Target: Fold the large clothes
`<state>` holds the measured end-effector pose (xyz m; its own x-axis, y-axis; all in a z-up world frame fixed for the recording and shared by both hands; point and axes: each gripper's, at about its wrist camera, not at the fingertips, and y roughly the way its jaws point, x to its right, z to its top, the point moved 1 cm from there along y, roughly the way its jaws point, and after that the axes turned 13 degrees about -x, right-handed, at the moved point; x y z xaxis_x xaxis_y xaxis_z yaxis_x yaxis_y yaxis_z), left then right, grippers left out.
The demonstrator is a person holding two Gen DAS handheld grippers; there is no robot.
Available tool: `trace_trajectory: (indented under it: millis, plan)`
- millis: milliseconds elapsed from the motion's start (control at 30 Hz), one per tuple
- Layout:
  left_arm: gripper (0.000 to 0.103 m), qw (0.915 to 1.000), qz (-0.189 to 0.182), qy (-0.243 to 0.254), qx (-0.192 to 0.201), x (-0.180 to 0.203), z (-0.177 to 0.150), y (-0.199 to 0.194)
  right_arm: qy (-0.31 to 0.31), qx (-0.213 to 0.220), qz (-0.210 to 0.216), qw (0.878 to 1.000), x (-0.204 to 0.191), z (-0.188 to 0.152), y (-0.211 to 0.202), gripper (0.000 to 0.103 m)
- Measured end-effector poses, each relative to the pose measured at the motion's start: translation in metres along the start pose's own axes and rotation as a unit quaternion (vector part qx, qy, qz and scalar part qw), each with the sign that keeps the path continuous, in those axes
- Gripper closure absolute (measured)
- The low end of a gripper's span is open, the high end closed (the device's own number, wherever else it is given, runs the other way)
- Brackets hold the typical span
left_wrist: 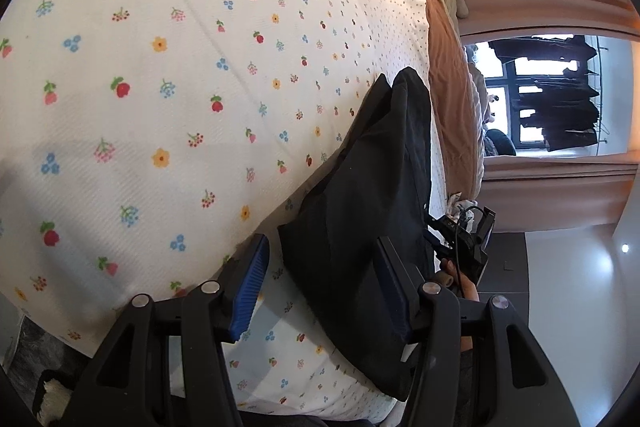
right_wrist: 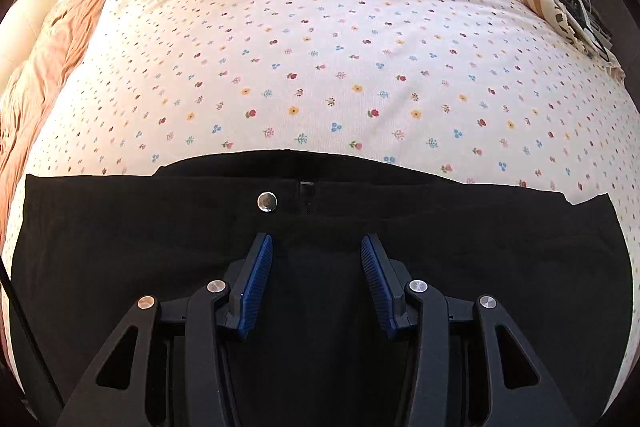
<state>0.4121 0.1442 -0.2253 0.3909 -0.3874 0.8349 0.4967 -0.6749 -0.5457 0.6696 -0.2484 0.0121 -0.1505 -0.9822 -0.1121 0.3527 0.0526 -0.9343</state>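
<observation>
My right gripper [right_wrist: 316, 283] is hovering with fingers spread over the black trousers [right_wrist: 160, 259], lying low in the frame on the floral sheet [right_wrist: 320, 67]. My left gripper [left_wrist: 320, 291] is gaping beside the trousers' edge.

Bright daylight from window [left_wrist: 560, 95]; sharp focus; strong fisheye edge distortion.

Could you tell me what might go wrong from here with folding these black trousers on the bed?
Both hand-held grippers, left and right, are open, so neither appears to grip the black trousers; a fold could start without cloth. The metal button near the right one might snag. The soft floral sheet may bunch underneath.
</observation>
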Motion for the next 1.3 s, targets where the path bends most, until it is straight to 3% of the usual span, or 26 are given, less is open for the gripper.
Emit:
trace_trajectory:
  millis: [267, 433, 633, 833, 900, 1000, 1300]
  plan:
    - [0.049, 0.9996, -0.019, 0.018, -0.013, 0.009, 0.014, 0.013, -0.005, 0.026, 0.051, 0.998, 0.030, -0.035, -0.070, 0.059]
    - [0.049, 0.9967, -0.055, 0.059, -0.011, 0.030, 0.017, 0.010, -0.017, 0.039, 0.071, 0.997, 0.045, -0.084, -0.121, 0.059]
    - [0.049, 0.9970, -0.021, 0.071, -0.023, 0.035, 0.021, 0.027, -0.010, 0.044, 0.111, 0.993, 0.062, -0.138, -0.158, 0.059]
    - [0.049, 0.9969, 0.011, 0.065, -0.044, 0.030, 0.015, 0.042, 0.004, 0.032, 0.129, 0.991, 0.074, -0.185, -0.163, 0.059]
    - [0.065, 0.9969, 0.014, 0.067, -0.039, 0.031, 0.016, 0.042, 0.005, 0.022, 0.131, 0.991, 0.074, -0.204, -0.158, 0.059]
    - [0.080, 0.9971, 0.006, 0.066, -0.038, 0.031, 0.019, 0.043, 0.000, 0.006, 0.138, 0.990, 0.069, -0.227, -0.151, 0.059]
    - [0.088, 0.9925, -0.052, 0.105, -0.033, 0.073, 0.016, 0.027, -0.018, -0.005, 0.140, 0.990, 0.063, -0.266, -0.141, 0.059]
